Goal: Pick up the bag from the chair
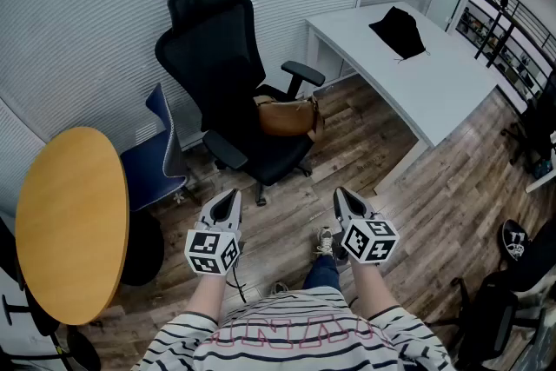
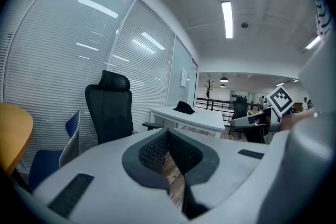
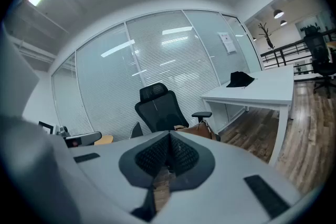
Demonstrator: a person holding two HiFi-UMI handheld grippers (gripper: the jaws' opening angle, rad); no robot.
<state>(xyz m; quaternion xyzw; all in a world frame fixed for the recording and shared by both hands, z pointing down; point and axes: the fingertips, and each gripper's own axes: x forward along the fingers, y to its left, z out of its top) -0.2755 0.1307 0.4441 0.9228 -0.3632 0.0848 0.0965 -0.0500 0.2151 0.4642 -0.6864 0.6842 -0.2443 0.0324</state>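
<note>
Left tongs (image 1: 229, 195), right tongs (image 1: 340, 193) both closed, empty; brown bag (image 1: 285, 116) (contents hidden) on black chair (image 1: 217, 56).

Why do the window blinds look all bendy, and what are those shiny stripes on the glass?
Head view: the wide lens bows the white slatted blinds; light is even. Left gripper view: the long ceiling lamp glares, and lamp reflections streak the glass wall. Right gripper view: same bending and streaks; the brown bag looks sharp.

Two chairs: a black chair (image 1: 217, 74), a blue chair (image 1: 156, 154); one bag (image 1: 285, 115); two tables: a round table (image 1: 69, 221), a white desk (image 1: 426, 82); one black cloth (image 1: 398, 32); two grippers: left gripper (image 1: 229, 197), right gripper (image 1: 340, 196).
</note>
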